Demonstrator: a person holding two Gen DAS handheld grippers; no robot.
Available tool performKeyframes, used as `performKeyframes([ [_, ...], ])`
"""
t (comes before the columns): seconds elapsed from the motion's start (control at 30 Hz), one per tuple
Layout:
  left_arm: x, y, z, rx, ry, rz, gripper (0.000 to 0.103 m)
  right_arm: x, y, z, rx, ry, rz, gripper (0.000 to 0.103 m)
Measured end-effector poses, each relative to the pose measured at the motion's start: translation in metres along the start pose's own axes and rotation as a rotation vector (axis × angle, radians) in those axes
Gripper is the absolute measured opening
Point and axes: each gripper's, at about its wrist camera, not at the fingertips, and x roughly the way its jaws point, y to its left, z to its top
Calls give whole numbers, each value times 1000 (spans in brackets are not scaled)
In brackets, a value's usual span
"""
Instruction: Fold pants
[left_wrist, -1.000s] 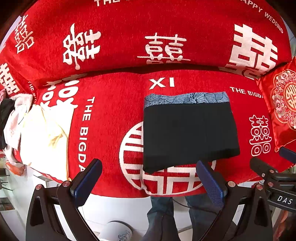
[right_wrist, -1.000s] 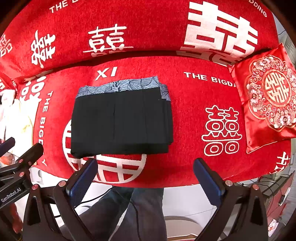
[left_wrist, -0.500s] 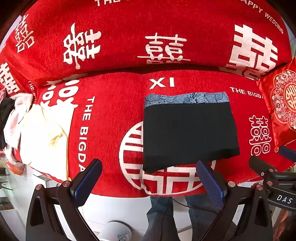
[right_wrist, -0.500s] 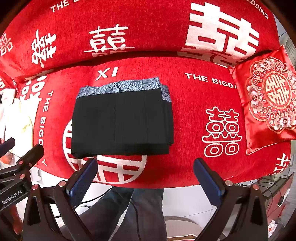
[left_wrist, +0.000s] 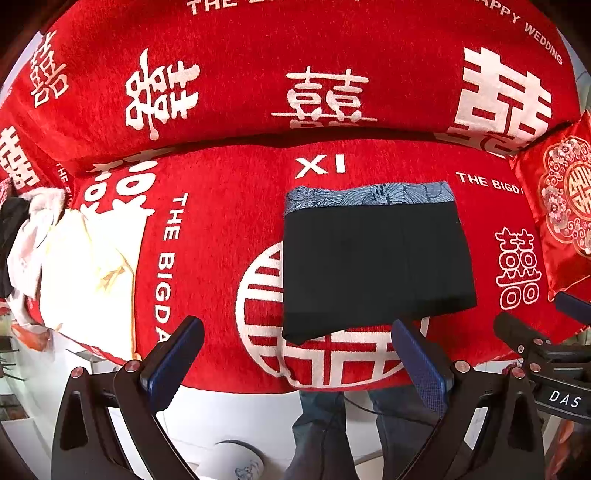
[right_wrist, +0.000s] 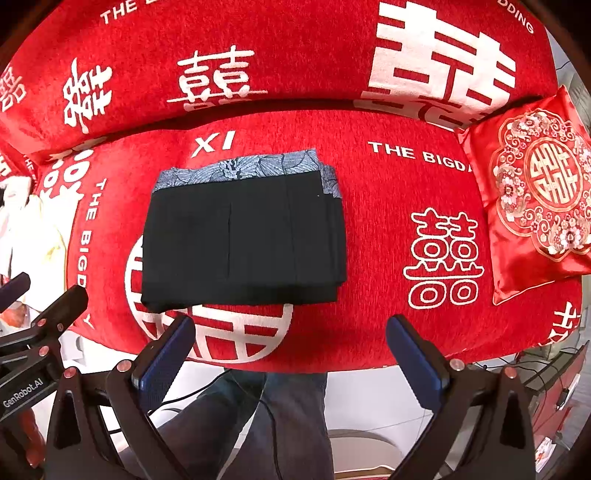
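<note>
Nearest, a person is holding two grippers off the sofa's front edge: the left gripper (left_wrist: 295, 354) and right gripper (right_wrist: 290, 349), both spread wide and gripping nothing. One pair of black pants (right_wrist: 242, 236) is lying folded mid-seat on the red sofa cover (right_wrist: 388, 314). Folding looks finished; next likely only tidying. One cushion (right_wrist: 535, 199) is sitting at the right end.

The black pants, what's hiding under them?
Under the folded black pants lies the red sofa cover. A white round pattern pokes out below them; its middle is covered. Whether anything else lies beneath cannot be seen.
</note>
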Motion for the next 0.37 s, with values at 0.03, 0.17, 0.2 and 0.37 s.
performKeyframes([
  [0.03,0,0,0,-1,0,-1,101,0,1,0,0,0,0,103],
  [0.17,0,0,0,1,-3,0,101,0,0,0,1,1,0,103],
  [0.2,-1,0,0,4,-7,0,102,0,0,0,1,0,-1,103],
  [0.37,-4,0,1,18,-24,-9,101,0,0,-1,1,0,-1,103],
])
